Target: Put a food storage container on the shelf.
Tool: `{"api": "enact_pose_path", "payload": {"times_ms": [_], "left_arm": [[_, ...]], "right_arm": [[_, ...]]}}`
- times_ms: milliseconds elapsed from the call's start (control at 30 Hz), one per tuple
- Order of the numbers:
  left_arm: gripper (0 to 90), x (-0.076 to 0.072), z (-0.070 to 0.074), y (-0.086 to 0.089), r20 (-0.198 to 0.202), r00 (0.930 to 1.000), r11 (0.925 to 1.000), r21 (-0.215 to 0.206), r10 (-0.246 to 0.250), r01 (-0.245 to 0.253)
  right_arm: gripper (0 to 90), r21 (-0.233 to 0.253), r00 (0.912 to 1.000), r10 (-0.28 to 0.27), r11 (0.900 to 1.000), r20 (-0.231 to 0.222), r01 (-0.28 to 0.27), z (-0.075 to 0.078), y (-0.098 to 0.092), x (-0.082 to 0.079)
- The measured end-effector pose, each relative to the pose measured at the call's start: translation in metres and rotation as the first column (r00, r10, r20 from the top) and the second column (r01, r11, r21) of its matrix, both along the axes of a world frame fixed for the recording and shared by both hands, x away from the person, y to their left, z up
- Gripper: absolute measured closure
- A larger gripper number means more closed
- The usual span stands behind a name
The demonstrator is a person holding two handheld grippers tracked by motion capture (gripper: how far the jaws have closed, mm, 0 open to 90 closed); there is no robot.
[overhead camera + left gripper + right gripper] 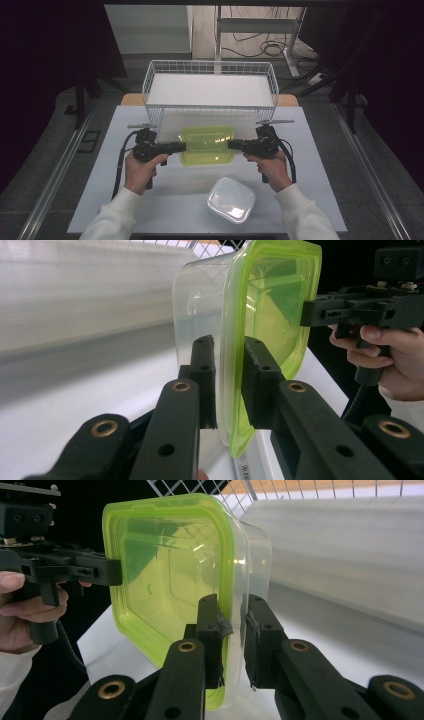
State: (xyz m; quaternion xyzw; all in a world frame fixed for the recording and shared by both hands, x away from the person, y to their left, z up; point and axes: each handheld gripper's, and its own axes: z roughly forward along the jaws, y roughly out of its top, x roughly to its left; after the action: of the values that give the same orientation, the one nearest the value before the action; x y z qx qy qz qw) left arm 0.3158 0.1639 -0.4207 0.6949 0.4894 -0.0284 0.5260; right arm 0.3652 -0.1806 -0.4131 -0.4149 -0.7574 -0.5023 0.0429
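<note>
A clear plastic container with a lime-green lid (207,145) lies level in the middle of the white table (305,155). My left gripper (183,146) is shut on the lid's left rim and my right gripper (231,144) on its right rim. In the left gripper view the jaws of the left gripper (229,345) pinch the green rim of the container (270,305), with the right gripper (350,312) on the far edge. In the right gripper view the right gripper (231,605) clamps the container (165,575) opposite the left gripper (80,569). Whether the container touches the table I cannot tell.
A white wire basket (210,87) with a white liner stands at the back of the table, just behind the container. A second container with a white lid (231,200) sits near the front edge, to the right of centre. Dark floor and cables lie beyond.
</note>
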Motion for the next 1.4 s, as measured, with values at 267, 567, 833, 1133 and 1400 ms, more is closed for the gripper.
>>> {"api": "enact_pose_path", "payload": {"times_ms": [267, 567, 833, 1133, 1400], "left_arm": [[78.0, -0.005, 0.013, 0.002, 0.031, 0.9994, 0.9998, -0.016, -0.011, 0.011], [78.1, -0.008, 0.023, 0.002, 0.056, 0.9983, 0.9996, -0.025, -0.012, 0.014], [78.1, -0.006, 0.039, 0.001, 0.08, 0.9967, 0.9997, -0.021, -0.011, 0.013], [78.1, 0.002, 0.056, 0.002, 0.093, 0.9955, 0.9995, -0.026, -0.017, 0.019], [78.2, 0.01, 0.067, 0.001, 0.101, 0.9947, 0.9997, -0.015, -0.018, 0.02]], "right_arm": [[77.8, 0.009, 0.9987, 0.013, 1.0, 0.049, -0.013, 0.017, -0.001, -0.009], [77.6, 0.02, 0.9958, 0.014, 1.0, 0.09, -0.016, 0.03, -0.002, -0.014], [77.6, 0.031, 0.9929, 0.007, 0.999, 0.119, -0.011, 0.043, -0.003, -0.014], [77.4, 0.044, 0.9892, 0.0, 0.999, 0.146, -0.007, 0.06, -0.004, -0.01], [77.3, 0.05, 0.9893, -0.007, 0.999, 0.146, -0.001, 0.069, -0.005, -0.003]]}}
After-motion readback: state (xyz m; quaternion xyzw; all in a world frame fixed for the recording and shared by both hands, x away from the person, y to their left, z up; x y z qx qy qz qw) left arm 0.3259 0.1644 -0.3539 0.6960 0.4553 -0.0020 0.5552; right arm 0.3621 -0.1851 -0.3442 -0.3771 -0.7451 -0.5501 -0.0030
